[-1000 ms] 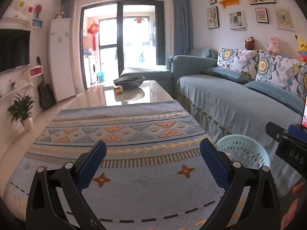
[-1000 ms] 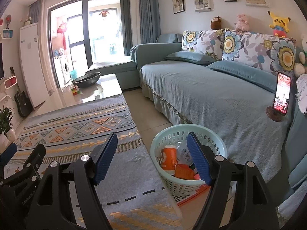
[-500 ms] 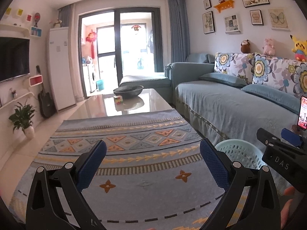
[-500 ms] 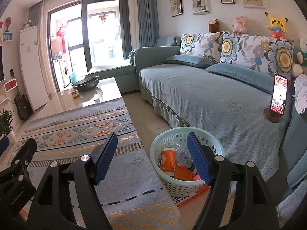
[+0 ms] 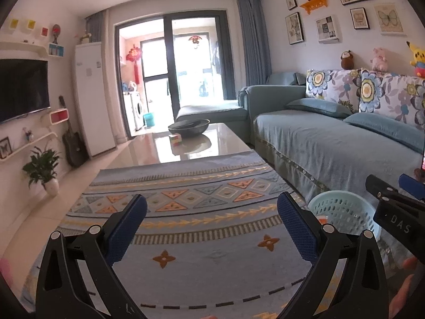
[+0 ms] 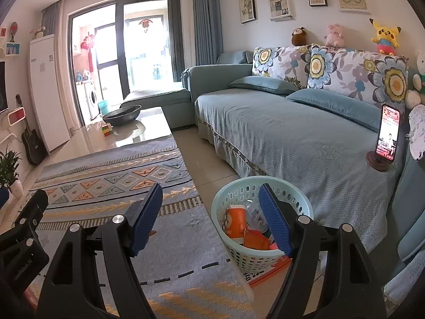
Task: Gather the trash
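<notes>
Left gripper hangs over the patterned rug, jaws spread wide, nothing between the blue pads. Landmark: pale green basket. Well left of the basket in the right wrist view, the left gripper's black body shows at the frame edge. Rug lies just left of the basket, one corner touching or nearly touching its base. Beyond the rug, up-left of the basket, a glossy coffee table carries a dark bowl and a colour cube. Right gripper hovers above the basket's near-left rim, jaws parted wide, empty. Trash sits inside the basket: an orange cup, a clear plastic bottle, orange wrappers. Basket stands on the tile floor, just in front of the blue sofa. Right of the basket, on the sofa seat, a phone stands upright on a round stand.
</notes>
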Tool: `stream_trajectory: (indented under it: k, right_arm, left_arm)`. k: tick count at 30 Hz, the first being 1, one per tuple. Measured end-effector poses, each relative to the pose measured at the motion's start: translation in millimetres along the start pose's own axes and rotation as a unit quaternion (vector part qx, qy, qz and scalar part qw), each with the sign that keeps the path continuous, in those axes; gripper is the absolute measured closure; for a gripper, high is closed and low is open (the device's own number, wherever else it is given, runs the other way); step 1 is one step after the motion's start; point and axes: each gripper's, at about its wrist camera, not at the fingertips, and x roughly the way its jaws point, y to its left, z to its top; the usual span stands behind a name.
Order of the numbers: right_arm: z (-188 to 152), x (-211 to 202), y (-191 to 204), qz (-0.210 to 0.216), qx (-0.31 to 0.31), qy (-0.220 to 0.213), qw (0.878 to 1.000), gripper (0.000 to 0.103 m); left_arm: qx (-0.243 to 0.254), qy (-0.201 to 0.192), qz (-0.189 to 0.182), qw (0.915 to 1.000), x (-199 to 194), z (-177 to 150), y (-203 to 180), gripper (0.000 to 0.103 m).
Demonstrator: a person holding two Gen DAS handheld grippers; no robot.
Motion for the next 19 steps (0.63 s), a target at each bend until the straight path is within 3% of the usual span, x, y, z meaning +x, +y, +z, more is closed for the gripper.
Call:
stream_trajectory:
  k: [6, 19]
  right_arm:
    - [-1.9, 1.9, -2.9, 0.001, 0.003, 0.004, 1.000, 0.032]
    - [-0.8, 5.7, -8.3, 0.000, 0.009, 0.004, 1.000, 0.032]
  left_arm:
    - [0.010, 0.002, 0.015, 0.9998, 1.3, -2.6, -3.6, 0.008]
    - [-0.002, 0.013, 0.008, 0.9999, 7.3, -4.7, 1.8, 0.007]
